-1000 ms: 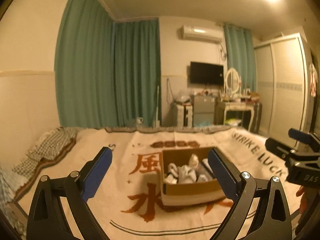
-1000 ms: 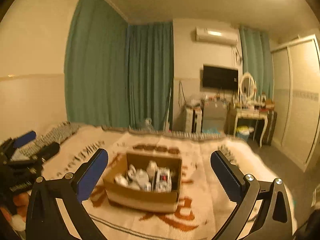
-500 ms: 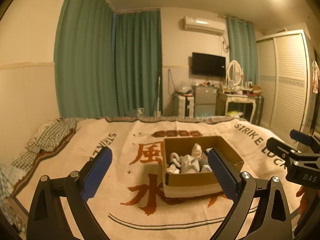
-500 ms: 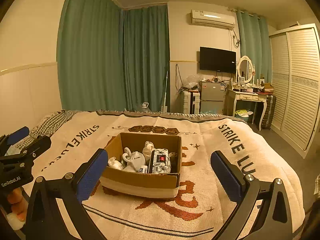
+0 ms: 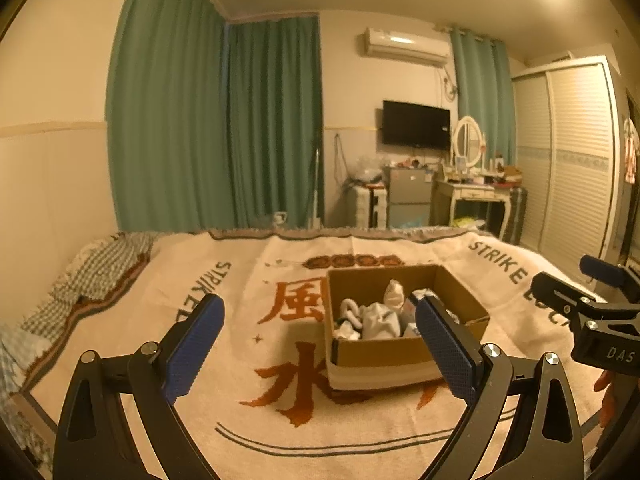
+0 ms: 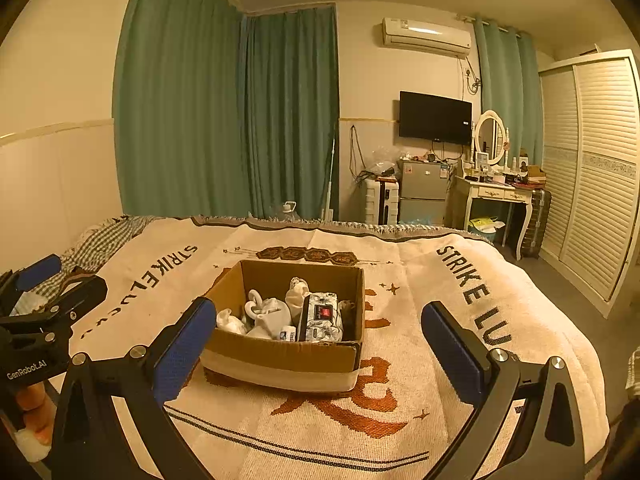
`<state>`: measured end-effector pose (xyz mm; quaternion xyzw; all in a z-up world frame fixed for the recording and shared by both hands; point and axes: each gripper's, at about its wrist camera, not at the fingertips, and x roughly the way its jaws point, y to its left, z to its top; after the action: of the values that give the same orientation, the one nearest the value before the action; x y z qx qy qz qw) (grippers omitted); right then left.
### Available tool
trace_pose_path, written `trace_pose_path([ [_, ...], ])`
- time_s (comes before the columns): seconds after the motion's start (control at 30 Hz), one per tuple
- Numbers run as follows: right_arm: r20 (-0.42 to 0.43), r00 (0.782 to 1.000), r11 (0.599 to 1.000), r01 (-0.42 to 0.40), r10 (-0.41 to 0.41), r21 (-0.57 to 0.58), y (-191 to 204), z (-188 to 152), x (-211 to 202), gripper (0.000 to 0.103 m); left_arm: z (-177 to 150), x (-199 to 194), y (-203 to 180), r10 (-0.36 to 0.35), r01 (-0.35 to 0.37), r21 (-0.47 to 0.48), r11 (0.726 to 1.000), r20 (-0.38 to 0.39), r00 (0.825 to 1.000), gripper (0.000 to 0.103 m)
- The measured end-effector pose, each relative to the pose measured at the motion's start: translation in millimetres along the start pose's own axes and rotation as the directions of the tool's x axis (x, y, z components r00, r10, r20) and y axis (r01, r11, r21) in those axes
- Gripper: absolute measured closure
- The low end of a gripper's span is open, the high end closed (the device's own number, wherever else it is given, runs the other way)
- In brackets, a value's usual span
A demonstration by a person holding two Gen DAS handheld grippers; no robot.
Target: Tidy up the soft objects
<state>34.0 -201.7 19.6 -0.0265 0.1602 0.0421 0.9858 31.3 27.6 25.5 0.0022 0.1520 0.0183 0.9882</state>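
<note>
An open cardboard box [image 5: 376,354] [image 6: 280,354] stands on a cream blanket with red characters [image 5: 256,280] [image 6: 420,280] on the bed. It holds several white soft items [image 5: 376,318] [image 6: 268,314] and a patterned soft pack [image 6: 322,316]. My left gripper [image 5: 318,344] is open and empty, held above the bed short of the box. My right gripper [image 6: 318,344] is open and empty, facing the box from the near side. Each gripper shows at the edge of the other's view.
A checked cloth [image 5: 96,276] lies at the bed's left side. Beyond the bed are green curtains [image 5: 224,128], a small fridge [image 6: 424,192], a dressing table with a mirror [image 6: 494,192] and a louvred wardrobe [image 6: 592,168]. The bed's right edge drops to the floor [image 6: 580,304].
Both views have tilted down and steadied, so the box now sits closer and more central. Both grippers stay open and empty.
</note>
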Motion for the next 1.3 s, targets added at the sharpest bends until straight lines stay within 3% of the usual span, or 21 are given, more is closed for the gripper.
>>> trace_pose_path([
  [1.3, -0.029, 1.000, 1.000, -0.002, 0.002, -0.011, 7.6, -4.4, 4.5, 0.000, -0.6, 3.4, 4.1, -0.015, 0.014, -0.006, 1.000, -0.013, 1.000, 0.005],
])
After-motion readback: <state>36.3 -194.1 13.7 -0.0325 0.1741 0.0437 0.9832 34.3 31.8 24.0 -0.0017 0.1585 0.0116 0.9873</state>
